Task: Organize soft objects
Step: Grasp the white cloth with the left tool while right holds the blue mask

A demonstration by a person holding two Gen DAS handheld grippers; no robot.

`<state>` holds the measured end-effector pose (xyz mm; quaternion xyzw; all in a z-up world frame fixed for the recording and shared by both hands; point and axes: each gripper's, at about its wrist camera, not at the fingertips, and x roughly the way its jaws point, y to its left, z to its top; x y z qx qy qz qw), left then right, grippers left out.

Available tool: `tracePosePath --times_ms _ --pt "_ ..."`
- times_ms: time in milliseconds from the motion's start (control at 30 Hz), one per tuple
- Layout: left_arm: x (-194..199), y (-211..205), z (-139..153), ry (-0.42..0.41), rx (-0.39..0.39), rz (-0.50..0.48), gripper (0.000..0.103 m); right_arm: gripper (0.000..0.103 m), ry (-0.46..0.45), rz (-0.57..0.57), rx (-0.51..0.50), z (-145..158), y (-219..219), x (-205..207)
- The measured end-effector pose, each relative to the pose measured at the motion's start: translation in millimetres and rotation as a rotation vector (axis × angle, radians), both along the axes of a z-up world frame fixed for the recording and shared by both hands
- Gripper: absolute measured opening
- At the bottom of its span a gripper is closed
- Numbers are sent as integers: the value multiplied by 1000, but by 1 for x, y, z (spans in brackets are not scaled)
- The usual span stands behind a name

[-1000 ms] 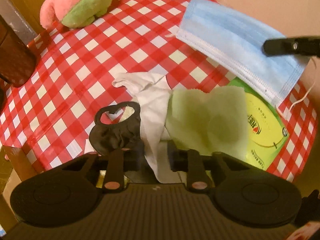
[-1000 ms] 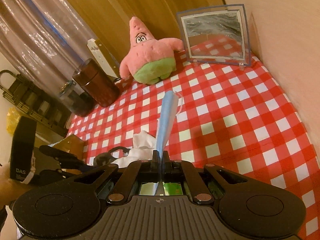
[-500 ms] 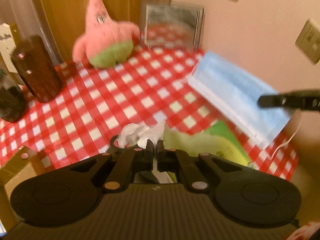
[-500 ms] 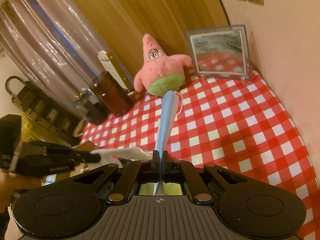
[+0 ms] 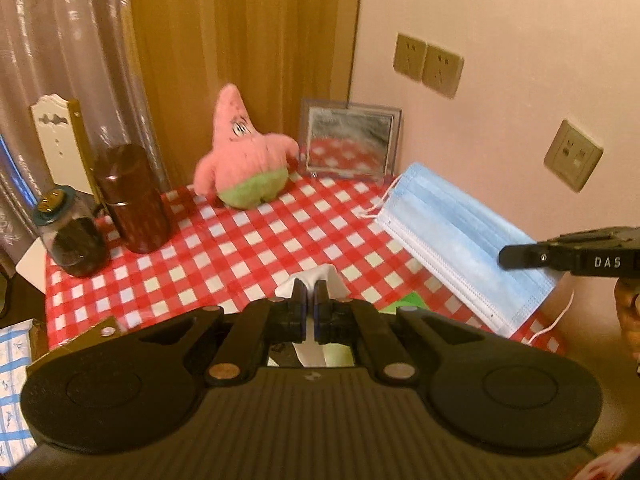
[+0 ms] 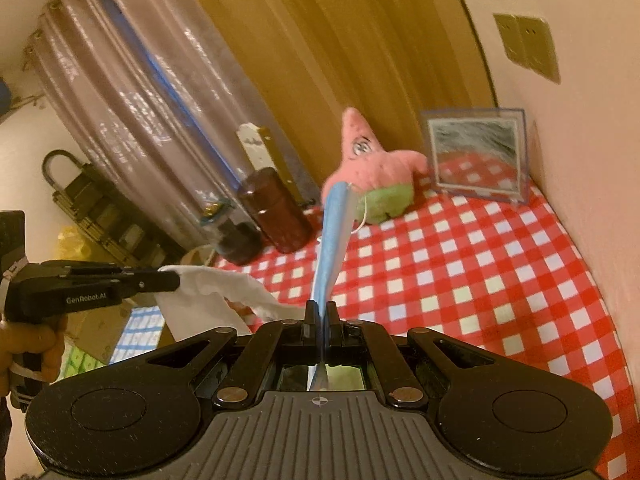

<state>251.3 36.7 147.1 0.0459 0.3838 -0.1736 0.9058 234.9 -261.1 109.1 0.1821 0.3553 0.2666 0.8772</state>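
Observation:
My left gripper (image 5: 309, 294) is shut on a white cloth (image 5: 310, 276), which hangs from its tips above the red checked table (image 5: 256, 248). Seen from the right wrist, the left gripper (image 6: 170, 281) holds that white cloth (image 6: 208, 296) in the air at the left. My right gripper (image 6: 321, 312) is shut on a blue face mask (image 6: 334, 236), edge-on here and standing up from the jaws. The left wrist view shows the mask (image 5: 452, 240) broadside with the right gripper (image 5: 508, 257) clamped on its right part. A green packet (image 5: 408, 302) peeks out behind my left fingers.
A pink star plush (image 5: 244, 160) sits at the back of the table beside a clear framed mirror (image 5: 350, 138). A dark brown canister (image 5: 132, 200) and a glass jar (image 5: 70, 232) stand at the left edge. The wall with sockets (image 5: 428, 64) borders the right.
My left gripper closed on the white cloth and rose with it off the table. The right gripper also rose with the mask. The black hair tie and green cloth dropped out of view.

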Motion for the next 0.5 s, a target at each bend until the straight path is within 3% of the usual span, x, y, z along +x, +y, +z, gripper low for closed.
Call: tracePosePath --times_ms 300,500 --pt "-42 36 48 -83 -4 56 2 2 -55 83 14 31 43 -20" --pt "-67 75 56 -97 11 123 2 2 -59 158 35 36 94 -28"
